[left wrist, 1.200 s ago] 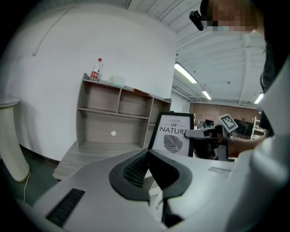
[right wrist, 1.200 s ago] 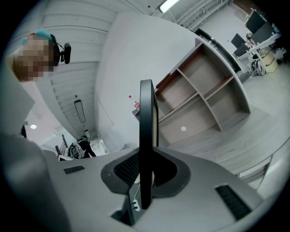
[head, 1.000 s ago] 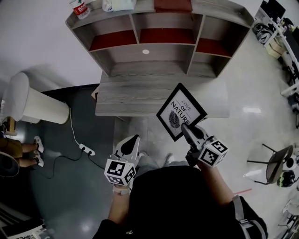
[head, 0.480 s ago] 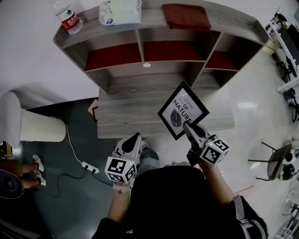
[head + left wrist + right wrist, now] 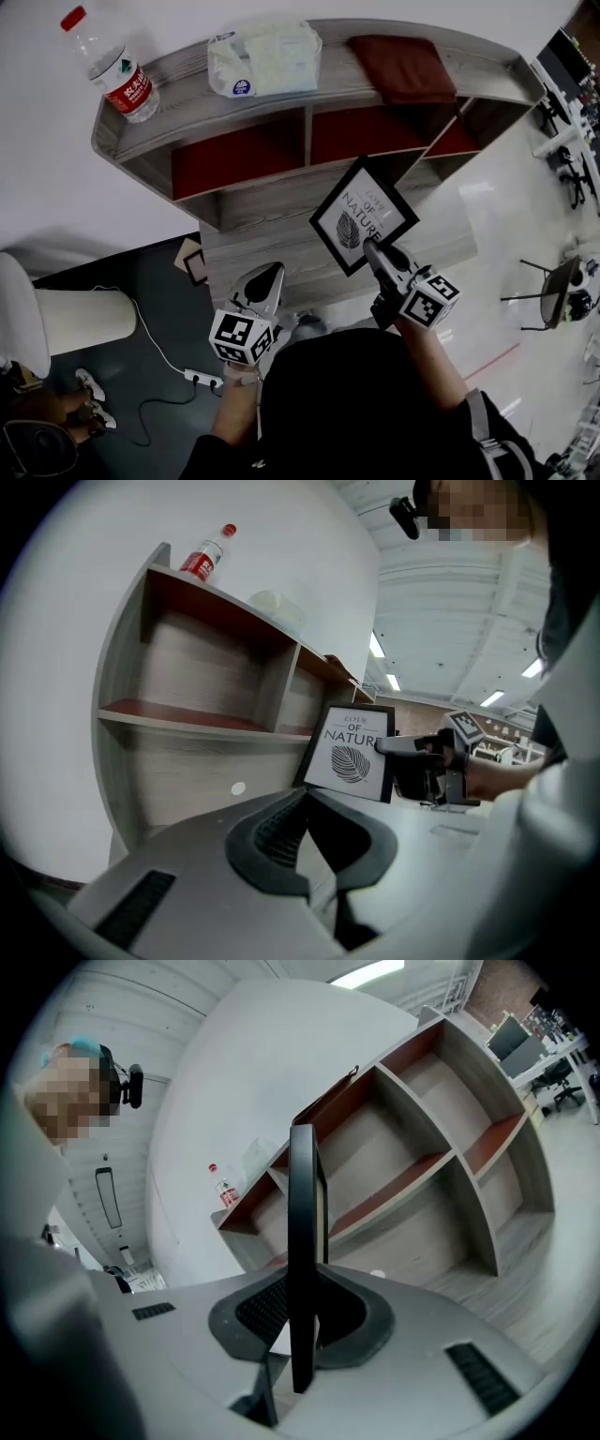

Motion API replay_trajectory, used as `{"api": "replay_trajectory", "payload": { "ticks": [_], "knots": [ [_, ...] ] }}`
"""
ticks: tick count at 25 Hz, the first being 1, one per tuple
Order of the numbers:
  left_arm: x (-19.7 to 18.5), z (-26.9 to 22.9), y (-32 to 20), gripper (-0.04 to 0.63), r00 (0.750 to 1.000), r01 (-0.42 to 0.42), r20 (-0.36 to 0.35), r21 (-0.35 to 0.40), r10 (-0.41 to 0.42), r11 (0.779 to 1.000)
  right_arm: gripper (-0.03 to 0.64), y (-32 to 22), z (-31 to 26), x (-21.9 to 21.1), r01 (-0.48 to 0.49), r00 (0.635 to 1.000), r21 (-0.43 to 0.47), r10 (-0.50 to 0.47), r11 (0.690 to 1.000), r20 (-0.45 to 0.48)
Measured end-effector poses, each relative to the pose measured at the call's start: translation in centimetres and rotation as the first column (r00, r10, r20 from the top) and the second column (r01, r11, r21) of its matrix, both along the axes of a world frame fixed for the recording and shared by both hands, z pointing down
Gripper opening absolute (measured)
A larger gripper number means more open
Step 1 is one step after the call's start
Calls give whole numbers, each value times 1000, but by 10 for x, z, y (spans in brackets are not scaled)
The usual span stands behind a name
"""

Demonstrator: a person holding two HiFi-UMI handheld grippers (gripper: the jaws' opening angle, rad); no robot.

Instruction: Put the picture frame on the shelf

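One picture frame (image 5: 363,215), printed "LOVE OF NATURE" over a leaf, sits at the picture's centre pinched by one edge in my right tongs (image 5: 373,251), its long side reaching up-left toward the shelf (image 5: 183,98) just above, while my left tongs (image 5: 265,279), pressed together on nothing, wait farther off at lower left.

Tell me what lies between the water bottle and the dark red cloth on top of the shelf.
A soft white pack, probably tissues, lies between the water bottle and the dark red cloth; the head view shows it.

Matt wood-grain shelf (image 5: 183,92), glossy floor (image 5: 487,211)
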State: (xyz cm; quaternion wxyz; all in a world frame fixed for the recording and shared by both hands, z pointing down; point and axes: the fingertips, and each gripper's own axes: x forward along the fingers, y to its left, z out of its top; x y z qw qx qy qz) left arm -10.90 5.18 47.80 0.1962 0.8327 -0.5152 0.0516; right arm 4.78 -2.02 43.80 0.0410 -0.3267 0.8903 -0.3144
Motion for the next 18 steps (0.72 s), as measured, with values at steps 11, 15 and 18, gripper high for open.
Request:
{"api": "replay_trajectory", "payload": {
  "ticks": [11,15,18],
  "knots": [
    [15,3,-42,8,989,-142,-45,13,143,990,44,-23,-25,11,-116,993,38,116,993,-11],
    [29,0,-56,8,985,-164,-48,19,165,986,44,-36,-37,28,-141,990,66,142,988,-21],
    [37,-2,-68,8,985,-167,-48,24,168,986,44,-49,-47,38,-146,988,91,149,985,-30]
  ]
}}
